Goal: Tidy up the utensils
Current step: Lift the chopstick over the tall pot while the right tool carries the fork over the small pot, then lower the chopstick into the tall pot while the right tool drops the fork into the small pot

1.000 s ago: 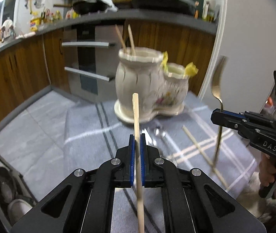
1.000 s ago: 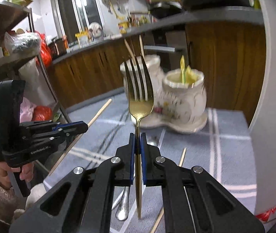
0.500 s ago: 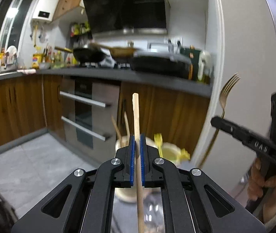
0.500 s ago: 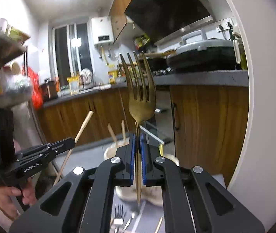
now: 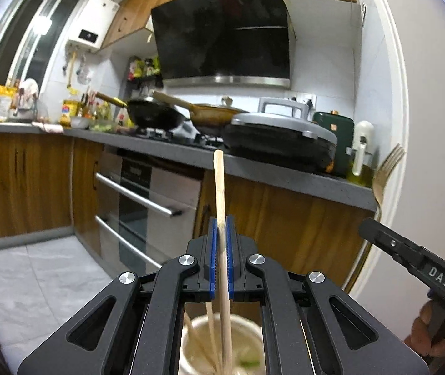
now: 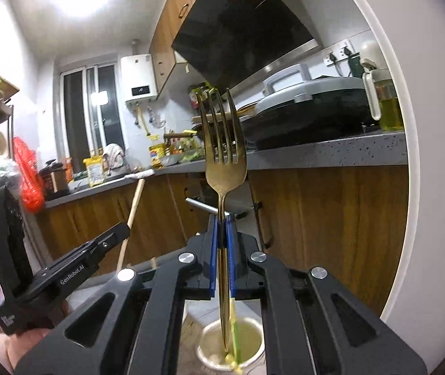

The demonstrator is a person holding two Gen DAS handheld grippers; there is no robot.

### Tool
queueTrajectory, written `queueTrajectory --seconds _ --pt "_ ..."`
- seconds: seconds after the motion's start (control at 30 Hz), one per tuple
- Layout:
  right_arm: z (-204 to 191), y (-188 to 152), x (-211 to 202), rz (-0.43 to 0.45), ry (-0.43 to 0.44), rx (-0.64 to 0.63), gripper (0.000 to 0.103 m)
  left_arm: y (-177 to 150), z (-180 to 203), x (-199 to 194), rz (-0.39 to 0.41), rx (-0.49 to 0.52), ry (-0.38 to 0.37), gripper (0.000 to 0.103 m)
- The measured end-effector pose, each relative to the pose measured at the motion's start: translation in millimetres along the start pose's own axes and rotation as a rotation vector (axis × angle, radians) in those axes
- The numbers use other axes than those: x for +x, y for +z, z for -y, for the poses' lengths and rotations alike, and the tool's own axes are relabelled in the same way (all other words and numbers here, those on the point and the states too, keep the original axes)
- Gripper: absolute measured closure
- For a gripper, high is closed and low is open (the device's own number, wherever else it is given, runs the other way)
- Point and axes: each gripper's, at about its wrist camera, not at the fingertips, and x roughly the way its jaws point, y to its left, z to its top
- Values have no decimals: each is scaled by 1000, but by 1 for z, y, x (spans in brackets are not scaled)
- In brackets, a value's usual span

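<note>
The left gripper (image 5: pixel 220 243) clamps a slim, pale wooden chopstick (image 5: pixel 221 206) upright between its blue pads, its lower end inside the round cream holder (image 5: pixel 253 328) where other sticks lean. The right gripper (image 6: pixel 221 240) pinches a shiny gold metal fork (image 6: pixel 222 153), tines up, handle tip over the smaller cream cup (image 6: pixel 253 337). A second ago both tools were held out over the striped cloth short of the holder

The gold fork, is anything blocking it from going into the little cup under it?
Nothing visible blocks it. The gold metal fork hangs upright in the right claw, its handle tip already at the mouth of the small cream ceramic cup, beside a yellow-green utensil inside.
</note>
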Motion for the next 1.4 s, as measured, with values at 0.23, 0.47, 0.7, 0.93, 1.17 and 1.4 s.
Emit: queueTrajectory --seconds 0.23,0.47,0.7,0.93,1.17,1.4 --pt "18 -27 22 -88 -27 31 97 -6 -4 29 -3 25 64 97" --pt "37 -52 30 -179 -19 82 97 -28 -6 14 -25 64 39 97" --pt "39 -72 33 -250 -7 87 97 -51 -17 -16 -87 56 11 97" --pt "35 -71 32 -272 -14 73 97 -68 -24 -37 -162 46 7 97" --pt "35 -65 43 -292 -35 97 88 -78 -27 -50 -225 65 17 87" --pt "33 -65 29 -293 -48 96 65 -83 -32 -63 -253 61 32 73"
